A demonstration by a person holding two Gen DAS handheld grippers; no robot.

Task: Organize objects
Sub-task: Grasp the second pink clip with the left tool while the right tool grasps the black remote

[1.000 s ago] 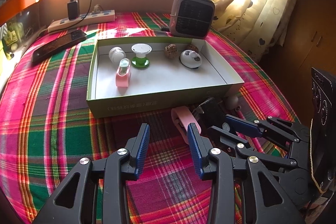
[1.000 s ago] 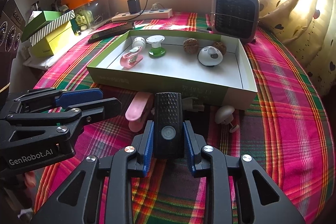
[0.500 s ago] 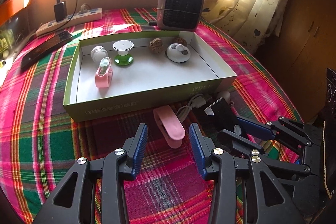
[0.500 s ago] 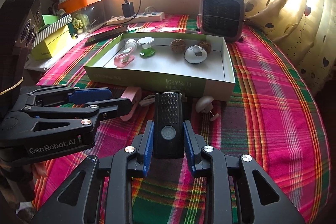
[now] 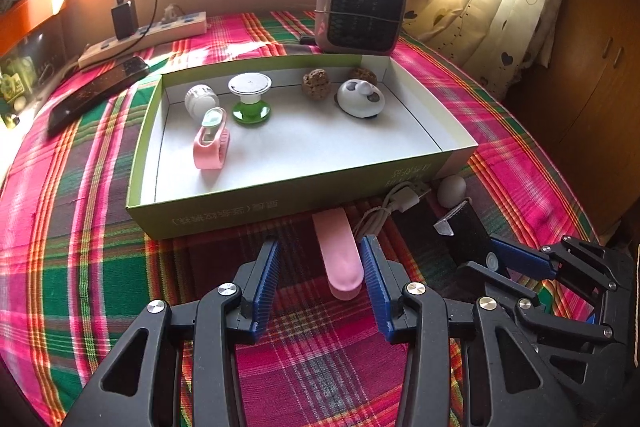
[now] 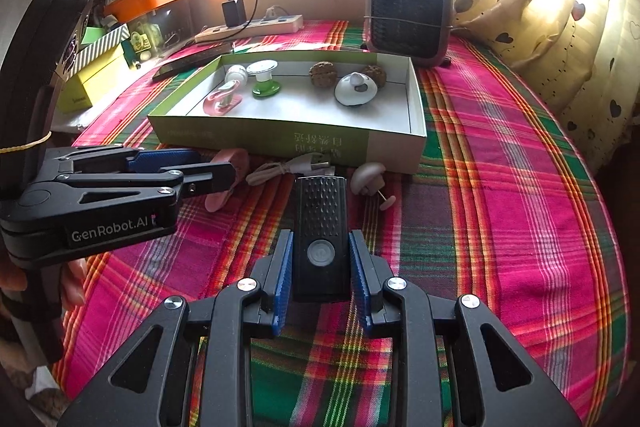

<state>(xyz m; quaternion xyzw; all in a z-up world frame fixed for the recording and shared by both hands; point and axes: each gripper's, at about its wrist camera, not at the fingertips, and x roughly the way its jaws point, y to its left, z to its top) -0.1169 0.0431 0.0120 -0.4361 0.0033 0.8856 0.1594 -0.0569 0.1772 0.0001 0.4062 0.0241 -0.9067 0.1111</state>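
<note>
A green box (image 5: 280, 193) with a white floor holds a pink clip (image 5: 211, 143), a green-and-white stand (image 5: 250, 99), a white ball, two brown nuts and a white round gadget (image 5: 360, 99). My left gripper (image 5: 320, 259) is open around a pink oblong piece (image 5: 339, 255) lying on the cloth in front of the box. My right gripper (image 6: 320, 259) is shut on a black device (image 6: 320, 227) with a round button, held just above the cloth. The device also shows in the left wrist view (image 5: 466, 231).
A white USB cable (image 6: 292, 167) and a white knob (image 6: 370, 177) lie against the box front. A grey heater (image 6: 408, 15), a power strip (image 6: 252, 29) and a dark phone (image 5: 98, 89) are behind the box. Boxes stack at far left (image 6: 96, 67).
My left gripper has swung so the pink piece now lies between its open fingers. My right gripper has stayed shut on the black device, drawing back slightly from the box.
</note>
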